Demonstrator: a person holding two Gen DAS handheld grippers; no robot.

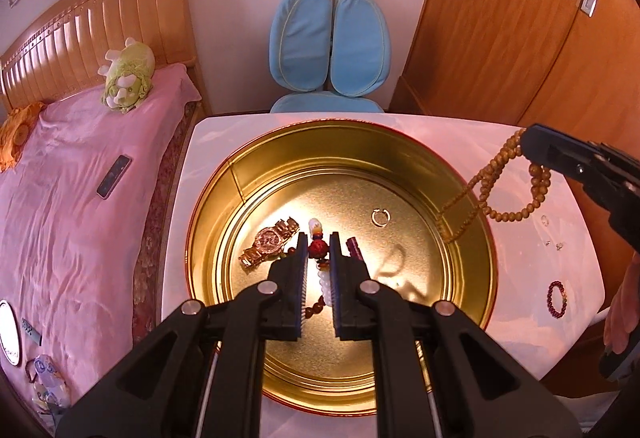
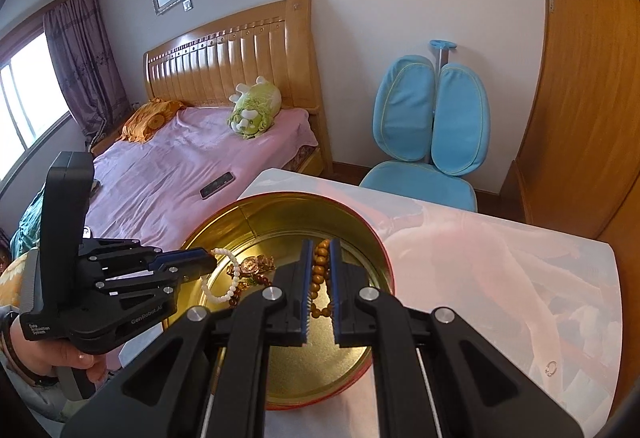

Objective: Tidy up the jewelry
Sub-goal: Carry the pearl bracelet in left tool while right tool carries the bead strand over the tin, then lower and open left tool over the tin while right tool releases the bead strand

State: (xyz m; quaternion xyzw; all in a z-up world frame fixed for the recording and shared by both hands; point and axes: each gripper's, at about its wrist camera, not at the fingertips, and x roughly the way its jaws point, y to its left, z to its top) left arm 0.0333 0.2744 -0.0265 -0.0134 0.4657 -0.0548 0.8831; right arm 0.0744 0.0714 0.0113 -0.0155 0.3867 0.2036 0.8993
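I am pinching a white-and-red beaded bracelet (image 1: 319, 250) in my left gripper (image 1: 319, 238) over the round gold tin (image 1: 240, 173), while my right gripper (image 2: 321, 250) is clamping tan wooden beads (image 2: 319, 274) at the tin's three o'clock rim.

White glossy desk (image 1: 520, 141) with a faint pink printed pattern. Directly on it: a round gold metal tin (image 1: 216, 197) with a red outer wall, occupying the left and centre; a dark red beaded bracelet (image 1: 557, 299) near the right edge; a small clear ring (image 2: 552, 368) and tiny stud-like pieces (image 1: 559, 246), apart from the tin.
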